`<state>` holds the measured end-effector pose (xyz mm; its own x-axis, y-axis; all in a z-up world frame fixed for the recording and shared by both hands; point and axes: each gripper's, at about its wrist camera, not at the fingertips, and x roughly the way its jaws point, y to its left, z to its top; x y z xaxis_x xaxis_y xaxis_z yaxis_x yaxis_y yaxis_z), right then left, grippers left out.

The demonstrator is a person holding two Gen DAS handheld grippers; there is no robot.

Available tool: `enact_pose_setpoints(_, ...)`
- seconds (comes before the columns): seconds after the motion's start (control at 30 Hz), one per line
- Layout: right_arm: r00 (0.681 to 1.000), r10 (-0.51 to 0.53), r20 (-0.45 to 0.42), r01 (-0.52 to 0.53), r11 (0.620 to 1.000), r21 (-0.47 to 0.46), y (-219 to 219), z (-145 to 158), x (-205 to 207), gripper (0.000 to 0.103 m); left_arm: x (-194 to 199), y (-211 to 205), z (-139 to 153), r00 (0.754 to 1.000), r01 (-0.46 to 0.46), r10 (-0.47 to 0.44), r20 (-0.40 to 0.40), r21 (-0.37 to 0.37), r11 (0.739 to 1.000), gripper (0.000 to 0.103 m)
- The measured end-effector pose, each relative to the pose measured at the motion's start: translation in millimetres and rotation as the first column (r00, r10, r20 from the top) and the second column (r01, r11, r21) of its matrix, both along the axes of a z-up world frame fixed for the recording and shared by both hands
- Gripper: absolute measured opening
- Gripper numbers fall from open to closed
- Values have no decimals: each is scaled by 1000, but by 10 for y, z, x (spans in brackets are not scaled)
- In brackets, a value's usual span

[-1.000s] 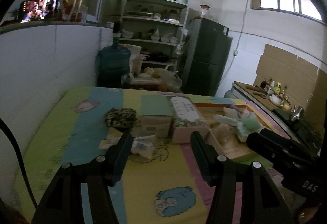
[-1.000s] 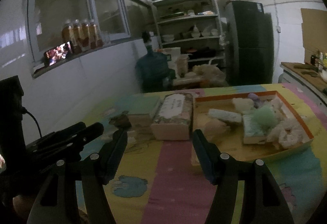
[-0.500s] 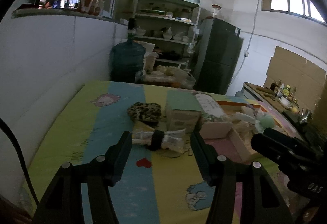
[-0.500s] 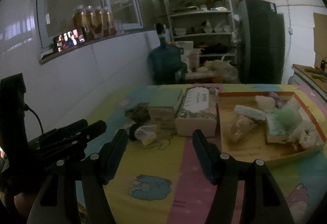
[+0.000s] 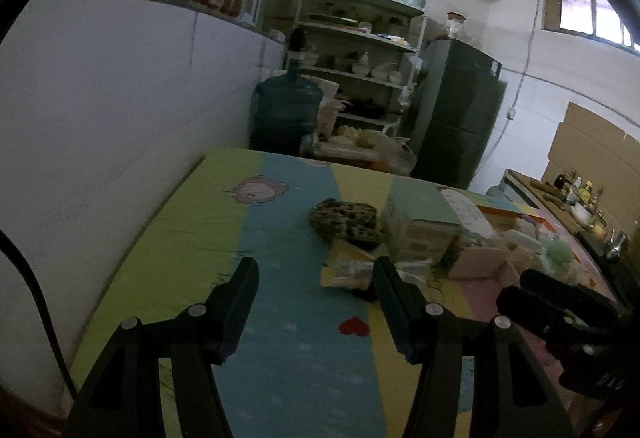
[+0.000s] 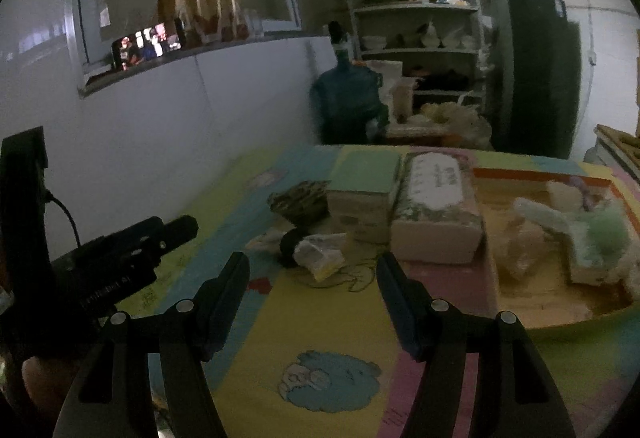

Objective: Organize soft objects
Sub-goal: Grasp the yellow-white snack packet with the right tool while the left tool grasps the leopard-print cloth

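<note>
The wooden tray (image 6: 560, 302), ahead and right of the right claw (image 6: 312, 274), holds a heap of soft things: a pale green fluffy piece (image 6: 604, 234) and whitish plush, blurred. Left of it stand a floral tissue box (image 6: 438, 210) and a green-topped box (image 6: 366, 184). Both claws tilt downward over the striped cartoon mat (image 5: 280, 318), jaws apart and empty. A crumpled clear packet with a black band (image 6: 316, 250) lies just ahead of the right claw; from the left claw (image 5: 314, 276) it lies ahead and right. A leopard-print pouch (image 5: 346, 220) sits beyond.
</note>
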<state>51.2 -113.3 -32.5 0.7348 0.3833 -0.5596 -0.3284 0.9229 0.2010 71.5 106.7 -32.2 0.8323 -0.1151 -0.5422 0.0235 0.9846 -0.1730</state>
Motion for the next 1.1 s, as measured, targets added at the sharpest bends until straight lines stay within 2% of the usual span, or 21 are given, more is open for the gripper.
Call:
enact_pose_setpoints(0.2, 998, 40, -54, -41, 999, -5, 135, -221, 298, 68, 153, 140, -30, 1000, -10, 11, -21, 4, 1000, 59)
enact_pose_setpoints(0.33, 982, 173, -70, -179, 978, -105, 308, -249, 569, 68, 240, 191, -39, 1000, -15, 15, -26, 7, 1000, 59)
enact_pose_setpoints(0.43, 952, 292, -91, -305, 926, -224, 507, -257, 745, 68, 277, 210, -57, 999, -13, 13, -30, -3, 1000, 59)
enact_pose_setpoints(0.53, 897, 421, -138, -442, 833, -333, 751, -336, 871, 68, 307, 230, -86, 999, -16, 16, -36, -4, 1000, 59)
enact_pose_setpoints(0.63, 854, 488, -182, -519, 768, -375, 894, -424, 965, 68, 333, 270, -101, 999, -22, 22, -45, -5, 1000, 59)
enact_pose_setpoints(0.83, 833, 496, -247, -550, 690, -471, 1036, -646, 1110, 68, 448, 337, -150, 997, -31, 31, -72, -6, 1000, 59)
enact_pose_setpoints(0.9, 834, 483, -267, -549, 679, -488, 1051, -724, 1153, 68, 509, 358, -171, 996, -30, 30, -83, -8, 1000, 59)
enact_pose_setpoints(1.0, 830, 482, -282, -558, 693, -458, 1034, -734, 1203, 66, 603, 359, -199, 995, -24, 23, -97, -10, 1000, 59)
enact_pose_setpoints(1.03, 830, 477, -289, -558, 702, -443, 1022, -740, 1215, 63, 631, 354, -209, 995, -20, 19, -101, -10, 1000, 59)
enact_pose_setpoints(1.1, 834, 470, -289, -552, 714, -431, 984, -727, 1218, 50, 690, 324, -224, 994, -6, 4, -108, -13, 1000, 59)
